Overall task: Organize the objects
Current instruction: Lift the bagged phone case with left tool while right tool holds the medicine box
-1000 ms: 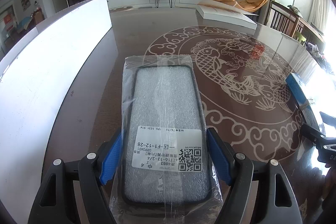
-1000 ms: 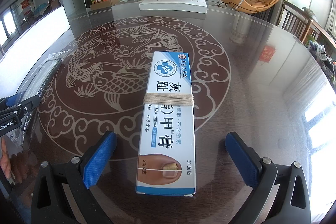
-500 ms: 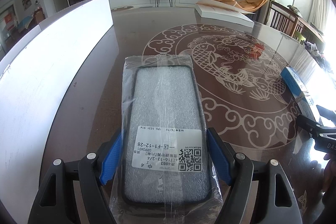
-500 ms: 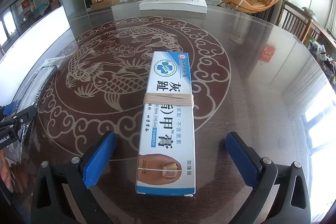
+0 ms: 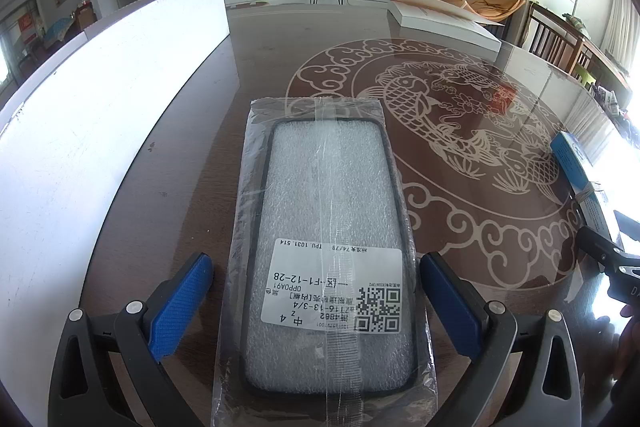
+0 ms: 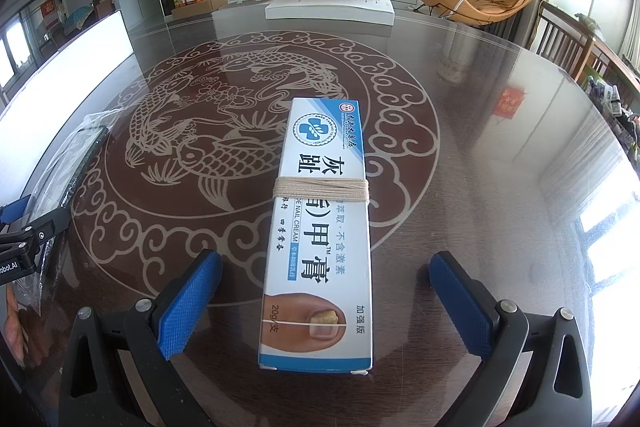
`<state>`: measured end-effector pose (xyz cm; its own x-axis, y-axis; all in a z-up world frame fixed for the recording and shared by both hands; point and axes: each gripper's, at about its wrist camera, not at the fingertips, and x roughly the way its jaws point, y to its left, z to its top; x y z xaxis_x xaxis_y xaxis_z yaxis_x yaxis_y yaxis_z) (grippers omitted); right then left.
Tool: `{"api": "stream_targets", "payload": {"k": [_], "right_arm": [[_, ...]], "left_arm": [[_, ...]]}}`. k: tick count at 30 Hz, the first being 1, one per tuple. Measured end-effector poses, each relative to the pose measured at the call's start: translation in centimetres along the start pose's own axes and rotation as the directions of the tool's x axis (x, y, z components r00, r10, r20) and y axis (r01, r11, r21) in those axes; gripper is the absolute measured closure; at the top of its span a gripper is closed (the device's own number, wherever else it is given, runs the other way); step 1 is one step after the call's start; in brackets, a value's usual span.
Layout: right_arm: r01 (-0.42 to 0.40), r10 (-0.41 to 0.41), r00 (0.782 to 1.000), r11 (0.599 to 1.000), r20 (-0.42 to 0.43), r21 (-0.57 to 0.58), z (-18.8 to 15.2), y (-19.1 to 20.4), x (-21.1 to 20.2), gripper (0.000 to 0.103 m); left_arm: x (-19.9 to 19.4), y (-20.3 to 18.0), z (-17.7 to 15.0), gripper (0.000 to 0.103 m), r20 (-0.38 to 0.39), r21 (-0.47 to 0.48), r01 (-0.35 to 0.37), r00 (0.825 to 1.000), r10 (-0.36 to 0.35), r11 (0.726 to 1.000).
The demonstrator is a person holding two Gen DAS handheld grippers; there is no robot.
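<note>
A phone case in a clear plastic bag [image 5: 326, 227] with a white label lies flat on the dark table. My left gripper [image 5: 316, 301] is open, one blue pad on each side of the bag, apart from it. A blue and white nail cream box [image 6: 322, 227] bound with string lies between the blue pads of my right gripper [image 6: 326, 305], which is open and clear of the box. The box also shows at the right edge of the left wrist view [image 5: 580, 167]. The bag shows at the left of the right wrist view [image 6: 76, 155].
The glass-topped table [image 6: 460, 131] has a fish pattern in its middle. A long white panel [image 5: 100, 99] stands along the left. A flat white box [image 6: 330, 5] lies at the far end. Chairs stand on the right.
My left gripper has opened and let go of the bagged phone case. The view has swung slightly, so the table pattern sits further right. My right gripper and the box have not moved.
</note>
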<state>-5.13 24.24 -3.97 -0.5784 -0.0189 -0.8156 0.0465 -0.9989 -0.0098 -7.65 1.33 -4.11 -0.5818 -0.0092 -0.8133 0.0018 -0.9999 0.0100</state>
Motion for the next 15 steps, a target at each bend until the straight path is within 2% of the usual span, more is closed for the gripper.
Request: {"api": "stream_targets", "payload": {"k": [15], "right_arm": [[-0.003,0.003,1.0,1.0,-0.02,0.001,0.2,-0.17,0.01,0.0]], "left_arm": [[0.13,0.01,0.17,0.0,-0.01,-0.002,0.007,1.0,-0.007,1.0]]}}
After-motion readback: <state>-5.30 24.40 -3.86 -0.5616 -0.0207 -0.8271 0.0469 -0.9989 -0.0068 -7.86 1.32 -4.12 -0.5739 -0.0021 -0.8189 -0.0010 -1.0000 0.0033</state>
